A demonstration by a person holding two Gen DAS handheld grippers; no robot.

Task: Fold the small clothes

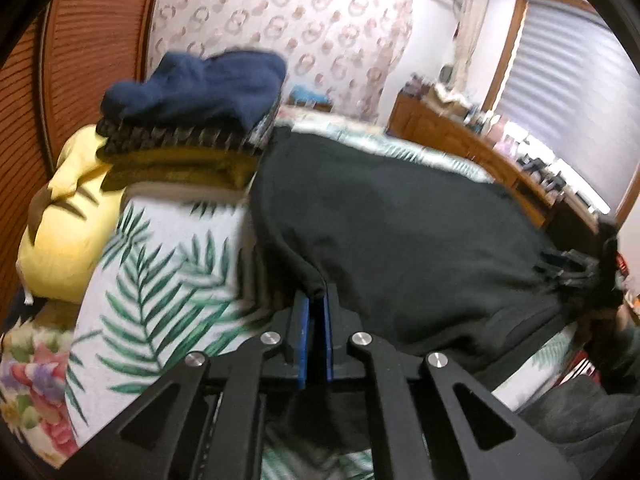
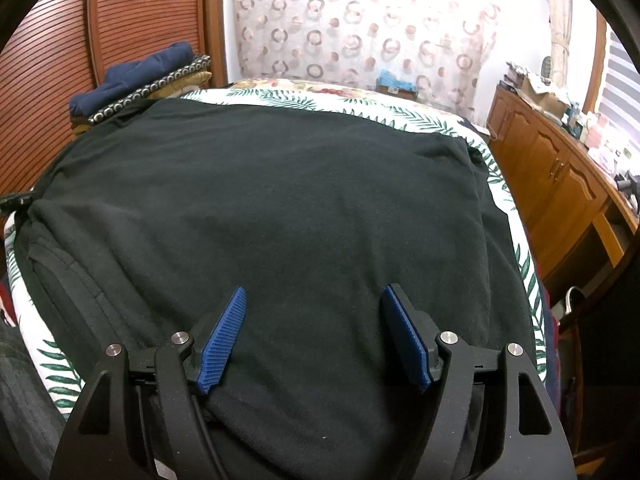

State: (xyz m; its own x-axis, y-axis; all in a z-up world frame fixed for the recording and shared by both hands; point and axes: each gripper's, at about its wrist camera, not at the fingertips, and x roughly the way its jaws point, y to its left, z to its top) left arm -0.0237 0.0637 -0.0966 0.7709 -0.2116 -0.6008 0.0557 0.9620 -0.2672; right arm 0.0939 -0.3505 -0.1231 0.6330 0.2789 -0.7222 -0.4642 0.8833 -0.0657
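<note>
Black garment (image 2: 280, 200), looks like a sweatshirt or tee, lies spread on the leaf-print bedspread (image 1: 160, 272) and covers most of it; its near-left edge is pulled up into a ridge.

Left gripper (image 1: 318, 304): blue pads together, clamped on that lifted black edge, only a thin bite at the tips. Right gripper (image 2: 314, 320): fingers well apart, hanging over the near middle of the cloth, nothing between the pads, no grip.

Risks, judged from this:
- Thin pinch on the left could slip out once the fold is pulled, dropping the edge halfway.
- Left may have caught one layer only or two; cannot tell. One layer means the fold goes crooked.
- Only one side is held. Lifting now would drag the garment sideways and bunch it, since the right side is free.
- Right gripper closing where it is would grab mid-cloth, not a hem, and make a lump.
- Stack of folded clothes (image 1: 192, 120), navy piece on top, sits just beside the garment's far-left corner by a yellow pillow (image 1: 68, 216); a wide sweep could knock it.
</note>
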